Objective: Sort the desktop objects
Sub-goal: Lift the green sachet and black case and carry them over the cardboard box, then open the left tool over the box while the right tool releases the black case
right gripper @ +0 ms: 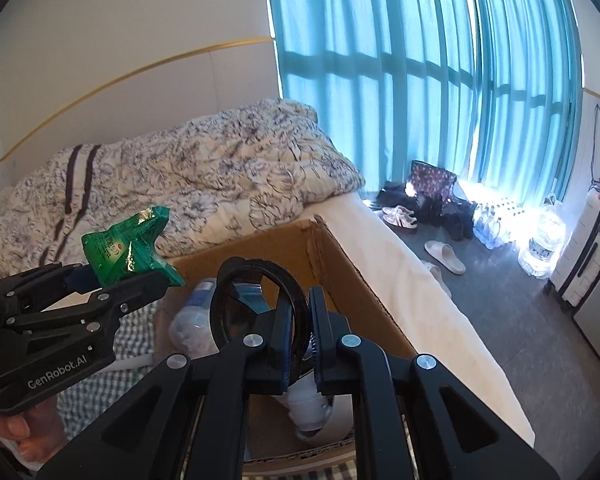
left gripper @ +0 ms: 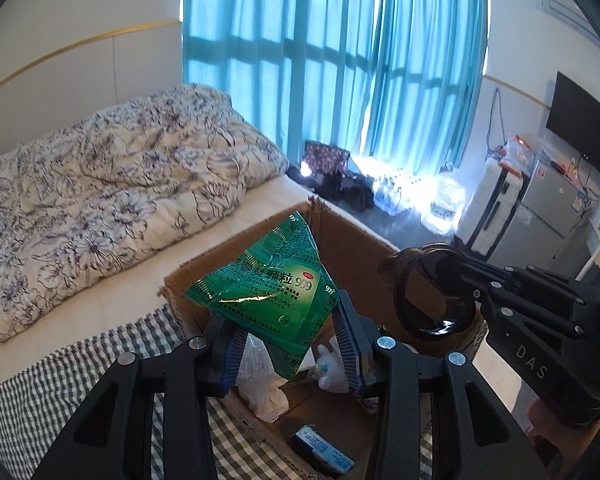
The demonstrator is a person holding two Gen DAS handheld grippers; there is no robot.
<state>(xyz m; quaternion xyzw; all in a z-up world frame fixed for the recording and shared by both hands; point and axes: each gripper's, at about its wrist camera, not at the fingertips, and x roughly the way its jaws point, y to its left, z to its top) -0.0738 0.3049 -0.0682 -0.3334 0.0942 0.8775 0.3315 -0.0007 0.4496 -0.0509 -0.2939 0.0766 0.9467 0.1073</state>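
Note:
My left gripper [left gripper: 290, 338] is shut on a green medicine sachet [left gripper: 268, 284] and holds it above the open cardboard box [left gripper: 352, 240]. My right gripper [right gripper: 300, 332] is shut on a black round ring-shaped lid [right gripper: 256, 304] and holds it over the same box [right gripper: 352, 280]. In the left wrist view the right gripper [left gripper: 464, 300] with the black lid [left gripper: 428, 292] shows at the right. In the right wrist view the left gripper [right gripper: 96, 280] with the sachet [right gripper: 128, 252] shows at the left.
The box holds a white plastic bag [left gripper: 260, 380], a white figurine [left gripper: 332, 368], a blue packet [left gripper: 324, 452] and a bottle [right gripper: 192, 316]. It stands on a checked cloth [left gripper: 60, 392] on the bed with a floral duvet [left gripper: 100, 184]. Shoes [right gripper: 400, 216], water bottles and a suitcase [right gripper: 580, 248] are on the floor.

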